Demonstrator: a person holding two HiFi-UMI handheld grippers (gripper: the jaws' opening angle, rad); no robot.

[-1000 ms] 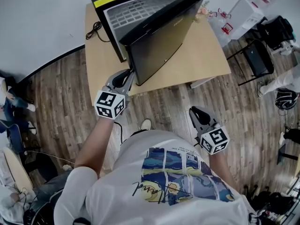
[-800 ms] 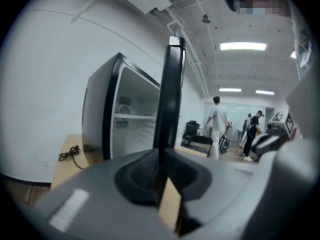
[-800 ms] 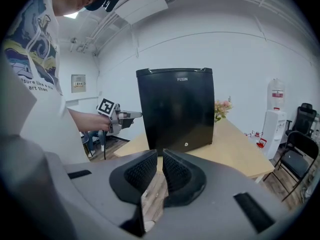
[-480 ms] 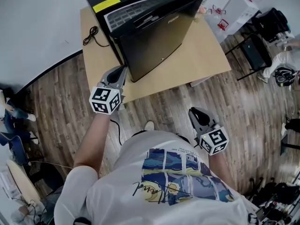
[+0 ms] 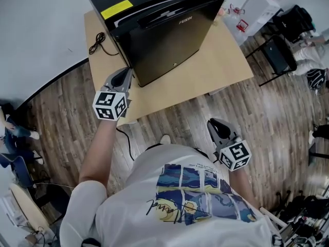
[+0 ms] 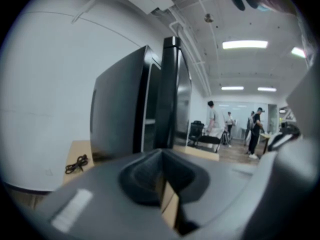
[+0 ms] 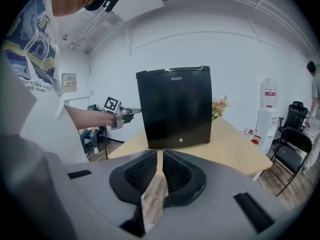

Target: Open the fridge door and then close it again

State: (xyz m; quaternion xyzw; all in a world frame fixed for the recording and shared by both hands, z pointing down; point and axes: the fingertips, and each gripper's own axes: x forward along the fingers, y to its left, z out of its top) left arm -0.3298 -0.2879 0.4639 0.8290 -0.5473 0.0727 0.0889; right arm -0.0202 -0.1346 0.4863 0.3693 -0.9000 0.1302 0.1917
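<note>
The black fridge (image 5: 164, 40) stands on a light wooden table (image 5: 221, 60). Its door (image 7: 175, 109) lies flat against the body, and from the side only a thin seam shows by the door edge (image 6: 170, 94). My left gripper (image 5: 123, 72) is level with the fridge's lower left front corner, just off the door edge, shut with nothing between its pads (image 6: 161, 151). It also shows in the right gripper view as the left gripper (image 7: 134, 112), beside the fridge. My right gripper (image 5: 213, 121) hangs low over the floor, well short of the table, with its jaws together and empty (image 7: 160, 154).
A black cable (image 5: 97, 37) lies coiled on the table left of the fridge. Flowers (image 7: 218, 107) stand behind the fridge's right side. Black chairs (image 5: 280, 55) and a white box (image 5: 264, 12) are at the right. People stand far off in the room (image 6: 212, 116).
The fridge door swung from ajar to flat against the body. My left gripper travelled left and up the picture alongside it. The right gripper barely moved.
</note>
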